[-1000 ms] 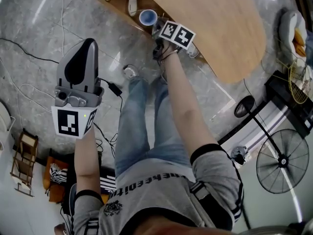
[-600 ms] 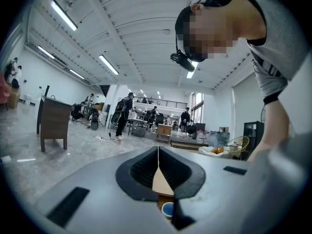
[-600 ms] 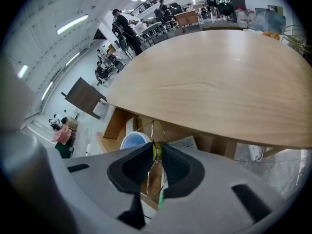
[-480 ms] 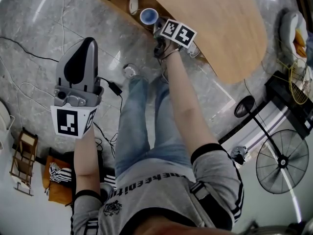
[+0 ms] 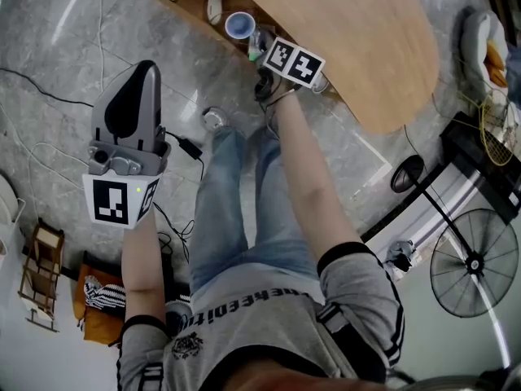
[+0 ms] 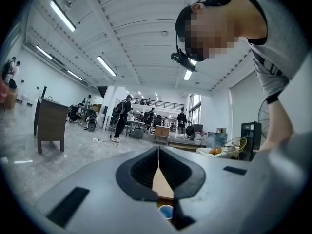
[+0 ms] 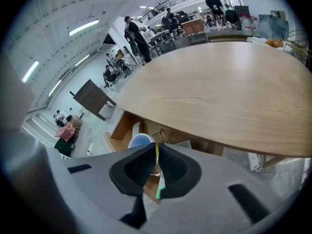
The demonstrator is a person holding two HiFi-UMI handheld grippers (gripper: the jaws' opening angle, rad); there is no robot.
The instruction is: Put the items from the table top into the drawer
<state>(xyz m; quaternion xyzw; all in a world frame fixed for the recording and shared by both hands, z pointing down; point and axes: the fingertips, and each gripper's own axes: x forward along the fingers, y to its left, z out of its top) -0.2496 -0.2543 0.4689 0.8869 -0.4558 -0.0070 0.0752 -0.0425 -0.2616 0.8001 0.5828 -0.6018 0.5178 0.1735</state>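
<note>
Under the light wood table top (image 5: 350, 31) an open wooden drawer (image 5: 191, 0) holds a white item (image 5: 214, 2) and a blue cup (image 5: 239, 25). My right gripper (image 5: 262, 49) hovers at the drawer's near edge, beside the cup. In the right gripper view it (image 7: 156, 146) is shut on a thin green-yellow item (image 7: 158, 189), whose edge shows between the pads. Beyond lie the blue cup (image 7: 141, 141), a wire loop (image 7: 164, 132) and the drawer (image 7: 122, 126). My left gripper (image 5: 145, 70) is held over the floor far left of the drawer, shut and empty (image 6: 158, 151).
The person's legs (image 5: 244, 202) stand between the grippers. Cables (image 5: 183, 145) and a small round object (image 5: 214, 119) lie on the marble floor. A fan (image 5: 474, 269) and a black stand (image 5: 407, 173) are at the right. A power strip (image 7: 254, 161) lies under the table.
The head view has shifted slightly. The right gripper now sits a little further from the blue cup. The left gripper has hardly moved.
</note>
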